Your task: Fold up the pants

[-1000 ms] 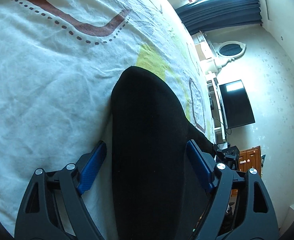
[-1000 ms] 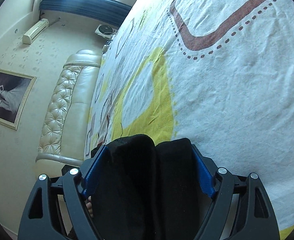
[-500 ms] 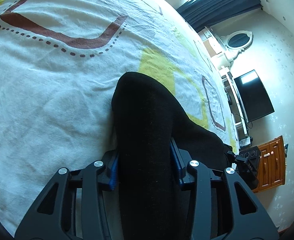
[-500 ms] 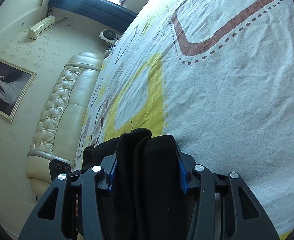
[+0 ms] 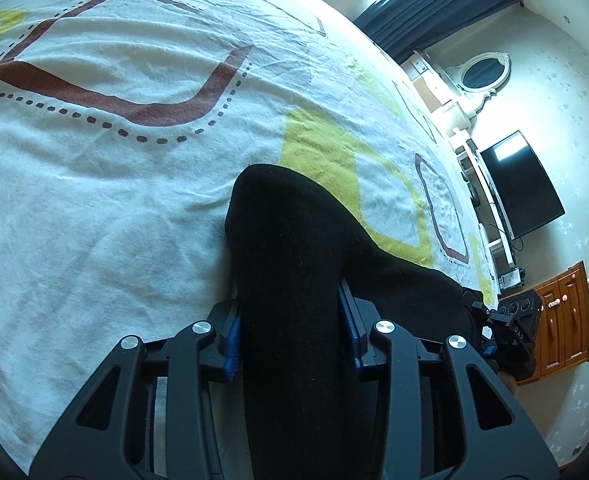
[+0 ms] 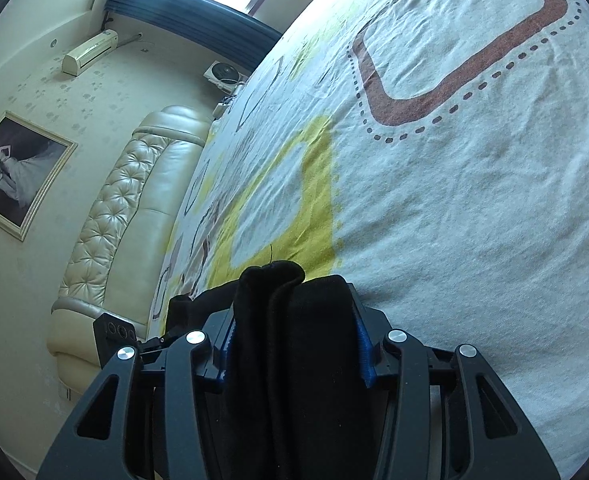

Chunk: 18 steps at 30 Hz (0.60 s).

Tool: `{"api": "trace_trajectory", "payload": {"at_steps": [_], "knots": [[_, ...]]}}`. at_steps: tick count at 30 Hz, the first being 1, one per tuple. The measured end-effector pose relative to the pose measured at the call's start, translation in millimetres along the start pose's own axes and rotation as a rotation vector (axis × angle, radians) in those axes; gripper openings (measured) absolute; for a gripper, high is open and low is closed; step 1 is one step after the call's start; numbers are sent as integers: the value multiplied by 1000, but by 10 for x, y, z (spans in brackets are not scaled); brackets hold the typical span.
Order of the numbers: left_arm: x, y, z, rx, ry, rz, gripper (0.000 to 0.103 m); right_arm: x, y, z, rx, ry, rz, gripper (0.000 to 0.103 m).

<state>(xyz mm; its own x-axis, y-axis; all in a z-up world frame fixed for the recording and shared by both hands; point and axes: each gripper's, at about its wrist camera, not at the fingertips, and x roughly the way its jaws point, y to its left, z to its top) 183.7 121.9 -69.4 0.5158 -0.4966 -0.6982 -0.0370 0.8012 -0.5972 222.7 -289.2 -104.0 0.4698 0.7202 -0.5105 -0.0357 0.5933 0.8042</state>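
The bed (image 5: pixel 94 208), the largest thing here, is filling both views with its white bedspread (image 6: pixel 474 220) printed with brown dotted-edge outlines and yellow blocks, and its cream tufted headboard (image 6: pixel 106 232) is showing at the left of the right wrist view. A second ago the left tool (image 5: pixel 290 332) was standing wide open around the black pants (image 5: pixel 290 264), its blue pads well off the cloth on either side; now its pads are pressing in against the fabric from both sides, so it is gripping a thick fold of the pants. The right tool (image 6: pixel 294 348) was likewise open with the cloth loosely between its fingers, and it too is now clamping down on a bunched, doubled edge of the pants (image 6: pixel 294 320). In the left wrist view more of the bedspread is showing than before and the brown outline is sitting lower in the picture. The pants are lying on the bedspread, running forward from between the left tool's fingers to a rounded end on a yellow block, while another part is trailing off to the right toward the right tool (image 5: pixel 510 332), seen at the edge near a wooden cabinet (image 5: pixel 562 316). In the right wrist view the folded edge is poking just past the fingertips, a loose thread (image 6: pixel 271 254) sticking up from it.
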Motion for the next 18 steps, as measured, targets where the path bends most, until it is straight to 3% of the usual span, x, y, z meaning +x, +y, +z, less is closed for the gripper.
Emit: {"api": "trace_trajectory", "payload": {"at_steps": [9, 18], "knots": [[-2, 3, 96, 3, -14, 21, 38, 99, 42, 91, 1, -24, 6, 46], [63, 90, 417, -9, -41, 43, 38, 373, 141, 377, -7, -55, 6, 46]]}}
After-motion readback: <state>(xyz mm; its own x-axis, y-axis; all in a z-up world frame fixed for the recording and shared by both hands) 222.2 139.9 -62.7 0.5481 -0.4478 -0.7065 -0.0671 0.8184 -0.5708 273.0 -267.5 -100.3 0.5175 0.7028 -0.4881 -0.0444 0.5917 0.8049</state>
